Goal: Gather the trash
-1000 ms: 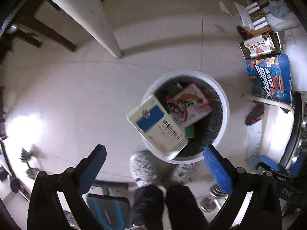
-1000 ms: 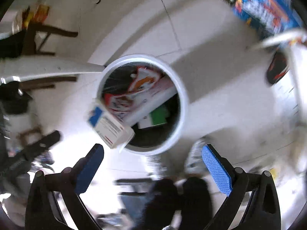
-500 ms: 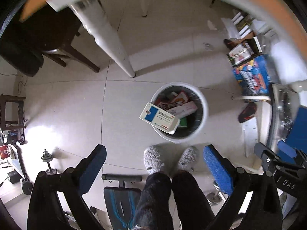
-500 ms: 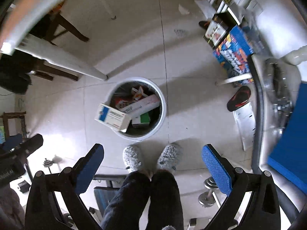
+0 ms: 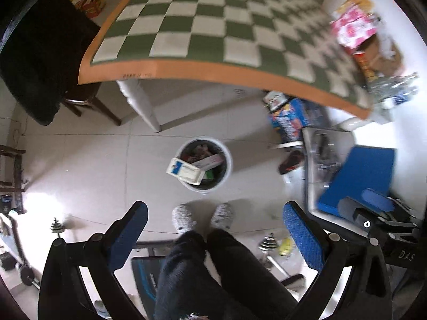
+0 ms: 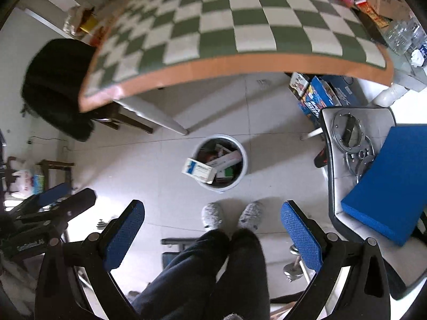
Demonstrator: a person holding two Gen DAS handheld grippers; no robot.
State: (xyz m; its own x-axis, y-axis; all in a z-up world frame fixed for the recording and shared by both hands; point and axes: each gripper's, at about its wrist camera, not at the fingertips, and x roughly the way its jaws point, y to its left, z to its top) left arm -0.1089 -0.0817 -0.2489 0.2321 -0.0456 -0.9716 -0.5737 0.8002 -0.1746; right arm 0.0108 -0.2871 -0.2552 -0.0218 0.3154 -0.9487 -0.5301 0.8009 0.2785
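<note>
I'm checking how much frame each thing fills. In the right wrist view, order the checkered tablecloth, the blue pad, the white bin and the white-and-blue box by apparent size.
1. checkered tablecloth
2. blue pad
3. white bin
4. white-and-blue box

The pad sits nearer the camera, so its true rank against the bin is unsure.

The left black plastic two-finger gripper (image 5: 213,236) has angular arms joined by round silver pivot screws, and its fingers (image 5: 128,233) carry bright blue pads with a fine dimpled texture. The right black plastic two-finger gripper (image 6: 212,230) is built the same way, with matching blue textured pads. The person wears dark, soft trousers (image 5: 218,272) and fuzzy grey slippers (image 5: 182,217).
</note>
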